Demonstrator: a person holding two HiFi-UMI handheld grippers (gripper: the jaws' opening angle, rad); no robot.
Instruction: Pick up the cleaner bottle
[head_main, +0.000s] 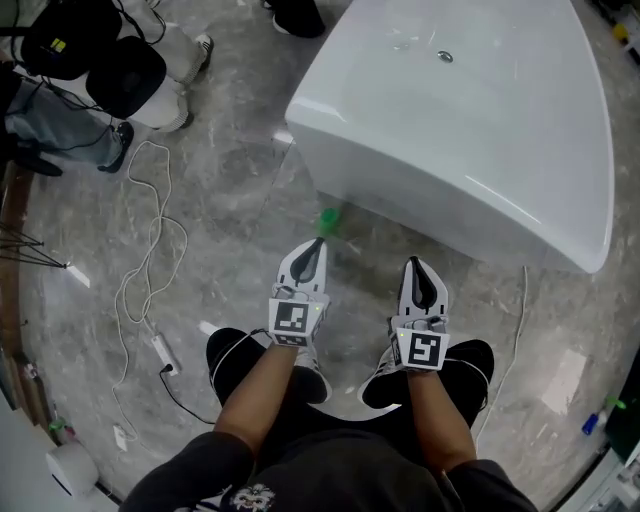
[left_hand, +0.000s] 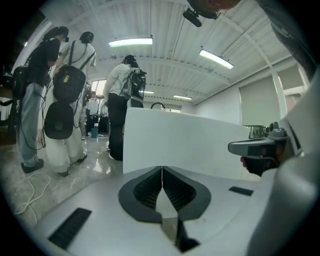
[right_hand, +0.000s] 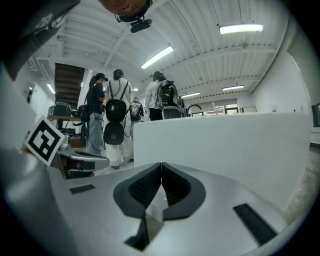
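Over grey marble floor (head_main: 230, 200) beside a white bathtub (head_main: 480, 120), left gripper (head_main: 318, 243) and right gripper (head_main: 415, 263) have fingers (left_hand: 147, 189) pressed together, empty.

right gripper (right_hand: 161, 165) fingers together, facing white bathtub (right_hand: 225, 145).

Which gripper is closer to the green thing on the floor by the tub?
The left gripper. In the head view its tip lies just below the green thing, while the right gripper sits well off to the right.
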